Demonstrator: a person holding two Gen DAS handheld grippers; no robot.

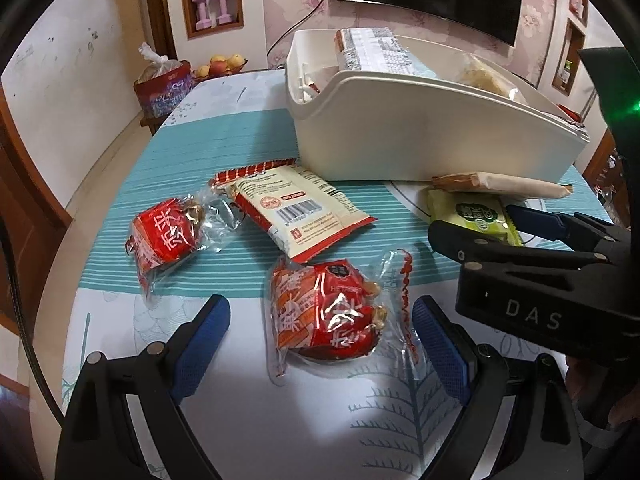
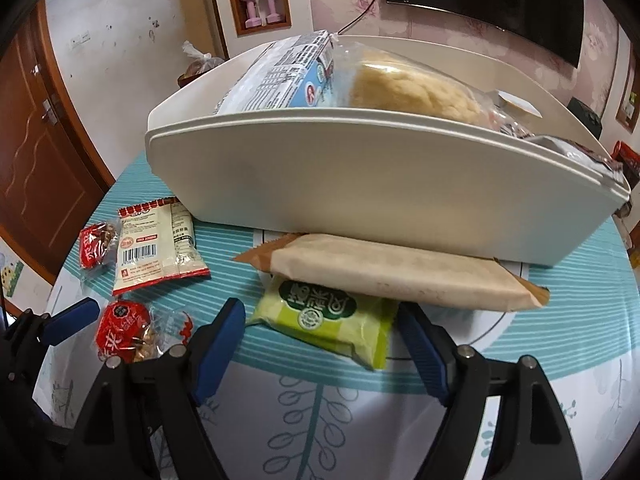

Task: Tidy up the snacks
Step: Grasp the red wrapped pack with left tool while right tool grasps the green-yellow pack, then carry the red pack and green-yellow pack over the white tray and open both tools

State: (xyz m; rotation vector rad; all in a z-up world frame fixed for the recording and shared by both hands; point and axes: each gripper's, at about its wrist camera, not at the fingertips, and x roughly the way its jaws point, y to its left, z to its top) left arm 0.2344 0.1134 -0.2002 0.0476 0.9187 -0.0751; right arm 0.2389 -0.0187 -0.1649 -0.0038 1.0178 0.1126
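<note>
Both tools are spread wide holding nothing, left tool (image 1: 320,344) straddling a red snack pack (image 1: 324,312) and right tool (image 2: 320,340) around a green packet (image 2: 328,316) on the surface (image 2: 360,420), while the white bin (image 2: 360,184) holds bread (image 2: 408,88) and a barcoded blue pack (image 2: 288,76).
</note>
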